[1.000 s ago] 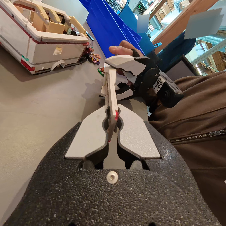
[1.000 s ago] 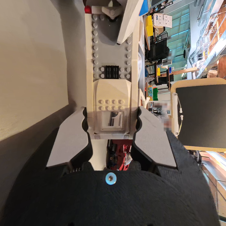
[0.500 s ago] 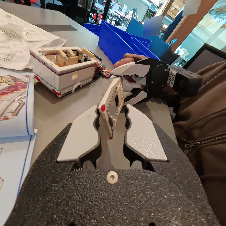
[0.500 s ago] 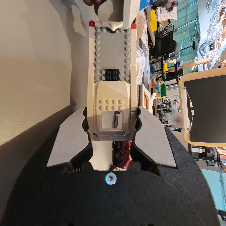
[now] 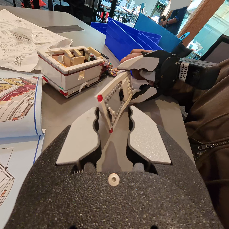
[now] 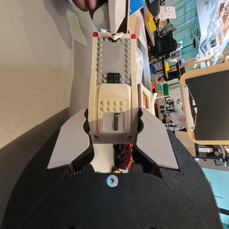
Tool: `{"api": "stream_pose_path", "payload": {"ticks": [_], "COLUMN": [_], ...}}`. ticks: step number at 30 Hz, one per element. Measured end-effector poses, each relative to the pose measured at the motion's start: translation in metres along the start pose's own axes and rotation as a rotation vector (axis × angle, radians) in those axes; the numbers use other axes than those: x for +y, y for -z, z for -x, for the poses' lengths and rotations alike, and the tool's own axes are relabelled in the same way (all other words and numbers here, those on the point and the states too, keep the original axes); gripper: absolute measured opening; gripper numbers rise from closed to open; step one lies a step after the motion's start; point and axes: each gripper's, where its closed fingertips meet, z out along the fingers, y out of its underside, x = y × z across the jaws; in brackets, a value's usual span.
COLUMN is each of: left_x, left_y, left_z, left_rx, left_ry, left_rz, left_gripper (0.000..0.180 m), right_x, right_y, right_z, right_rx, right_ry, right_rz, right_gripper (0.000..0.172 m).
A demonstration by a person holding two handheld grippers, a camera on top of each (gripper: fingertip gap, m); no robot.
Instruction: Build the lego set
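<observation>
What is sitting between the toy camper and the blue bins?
A few small toy figures lie on the grey table there, beside the white toy camper and before the blue bins; left wrist view.

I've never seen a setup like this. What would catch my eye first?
Probably the white brick-built roof panel with red corner studs, clamped across its width in the right gripper's jaws. Its far end hangs between the open jaws of the left gripper. Behind it on the grey table sits a roofless white toy camper.
</observation>
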Motion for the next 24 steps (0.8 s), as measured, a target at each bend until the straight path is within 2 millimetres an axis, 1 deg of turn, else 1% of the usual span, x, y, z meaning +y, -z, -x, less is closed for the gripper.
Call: {"api": "stream_pose_path", "payload": {"ticks": [12, 16, 24], "left_x": [0.001, 0.001, 0.001], "left_y": [0.000, 0.000, 0.001], "left_z": [0.000, 0.001, 0.005], "left_rx": [-0.005, -0.010, -0.038], "left_ry": [-0.018, -0.015, -0.027], "left_rz": [0.009, 0.008, 0.010], "left_gripper": [0.047, 0.047, 0.051], "right_x": [-0.001, -0.003, -0.016], "right_y": [0.002, 0.003, 0.009], "right_z": [-0.001, 0.001, 0.002], "right_rx": [-0.037, -0.092, -0.210], "right_ry": [-0.093, -0.197, -0.406], "right_rz": [-0.015, -0.024, -0.077], "right_gripper": [0.077, 0.077, 0.076]}}
